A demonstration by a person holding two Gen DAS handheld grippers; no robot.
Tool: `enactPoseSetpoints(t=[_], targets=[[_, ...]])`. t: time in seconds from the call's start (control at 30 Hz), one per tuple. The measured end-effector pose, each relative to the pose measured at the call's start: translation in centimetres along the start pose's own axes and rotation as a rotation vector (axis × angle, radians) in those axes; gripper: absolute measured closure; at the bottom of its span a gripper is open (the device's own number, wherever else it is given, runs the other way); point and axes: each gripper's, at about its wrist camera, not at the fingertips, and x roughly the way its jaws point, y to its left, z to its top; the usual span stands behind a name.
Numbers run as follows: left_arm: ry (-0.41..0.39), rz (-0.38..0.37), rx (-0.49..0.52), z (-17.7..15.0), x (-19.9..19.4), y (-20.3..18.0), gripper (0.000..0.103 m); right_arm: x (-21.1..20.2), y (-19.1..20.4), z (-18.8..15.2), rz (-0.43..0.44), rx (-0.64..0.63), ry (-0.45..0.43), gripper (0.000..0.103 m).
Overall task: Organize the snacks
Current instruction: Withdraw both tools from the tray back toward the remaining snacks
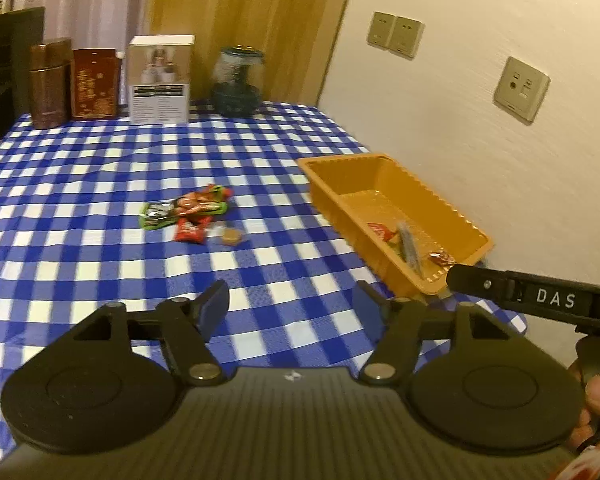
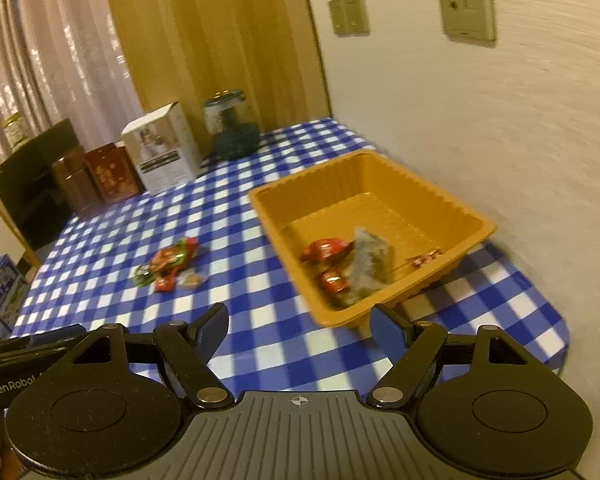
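Note:
An orange plastic tray (image 1: 340, 184) (image 2: 384, 184) sits on the blue checked tablecloth near the wall. It holds a few wrapped snacks (image 2: 342, 264): red packets and a clear crinkled one. A small pile of loose snacks (image 1: 192, 212) (image 2: 168, 266) lies on the cloth left of the tray, red and green wrappers and a round tan sweet (image 1: 231, 236). My left gripper (image 1: 290, 304) is open and empty, above the cloth short of the pile. My right gripper (image 2: 300, 326) is open and empty, just short of the tray's near corner. The right gripper's body (image 1: 540, 300) shows in the left wrist view.
At the table's far edge stand two brown-red tins (image 1: 72, 80) (image 2: 92, 176), a white box (image 1: 160, 80) (image 2: 162, 148) and a dark glass jar (image 1: 238, 82) (image 2: 232, 128). The wall with sockets (image 1: 520, 88) runs along the right side. A black chair (image 2: 32, 184) stands at far left.

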Motion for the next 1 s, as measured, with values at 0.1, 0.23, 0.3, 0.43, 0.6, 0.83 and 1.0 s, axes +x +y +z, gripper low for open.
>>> enactPoseSetpoints(t=[0.1,0.23,0.3,0.43,0.6,0.83,1.0], targets=[[-0.009,0.022,-0.013,-0.1,-0.9,1.4,0.033,0.1,1.3,-0.4,0.017,-0.019,0.009,0.026],[-0.021,0.05,-0.032,-0.3,-1.8,3.3,0.028,0.3,2.7,-0.8,0.033,-0.043,0.014,0.026],[-0.022,0.063,-0.04,-0.3,-2.2,4.2,0.028,0.5,3.1,-0.9,0.038,-0.053,0.018,0.026],[-0.028,0.091,-0.046,-0.3,-2.4,5.6,0.026,1.0,3.8,-1.1,0.053,-0.073,0.024,0.026],[-0.018,0.108,-0.043,-0.1,-1.8,7.1,0.026,2.1,4.7,-1.1,0.075,-0.119,0.031,0.026],[0.016,0.126,0.003,0.9,0.7,8.9,0.026,5.4,6.1,-0.7,0.098,-0.213,0.022,0.026],[0.035,0.121,0.036,1.8,3.2,10.0,0.026,8.9,6.9,-0.2,0.13,-0.26,0.036,0.026]])
